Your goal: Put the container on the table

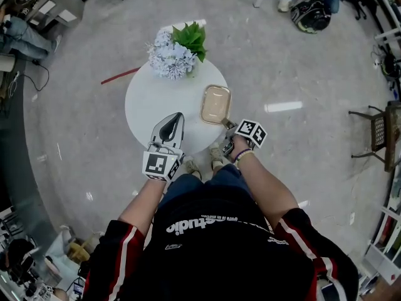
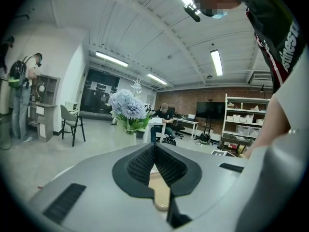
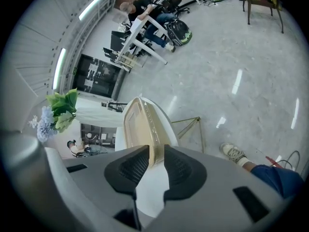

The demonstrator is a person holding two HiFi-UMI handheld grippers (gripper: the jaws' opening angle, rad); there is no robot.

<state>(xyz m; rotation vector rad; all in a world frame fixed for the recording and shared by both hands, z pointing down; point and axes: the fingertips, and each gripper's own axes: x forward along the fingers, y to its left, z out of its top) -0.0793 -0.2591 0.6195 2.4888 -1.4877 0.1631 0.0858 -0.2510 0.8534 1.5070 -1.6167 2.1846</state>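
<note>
**A:** How many of each?

**B:** One container, beige and rectangular with rounded corners. One round white table. One bunch of pale blue flowers with green leaves. Two grippers, each with its marker cube.

**A:** Where is the container?

**B:** It lies flat on the table, at the right edge nearest the person and well apart from the flowers at the far side.

**A:** And the right gripper?

**B:** It is at the container's near end. In the right gripper view its jaws stand apart with the container's near rim between them. One pad is at the rim and there is a gap on the other side, so nothing is clamped.

**A:** The left gripper?

**B:** It is over the table's near edge, just left of the container. Its pads meet at the tips and hold nothing.

**A:** The surface?

**B:** A bare white top carrying only the container and the flowers.

**A:** The room?

**B:** The floor is polished grey and shows light reflections. One red strip lies on it beyond the table. One wooden chair stands off to the right, and one backpack sits at the top. The left gripper view shows ceiling strip lights, shelving and a seated person far off.
</note>
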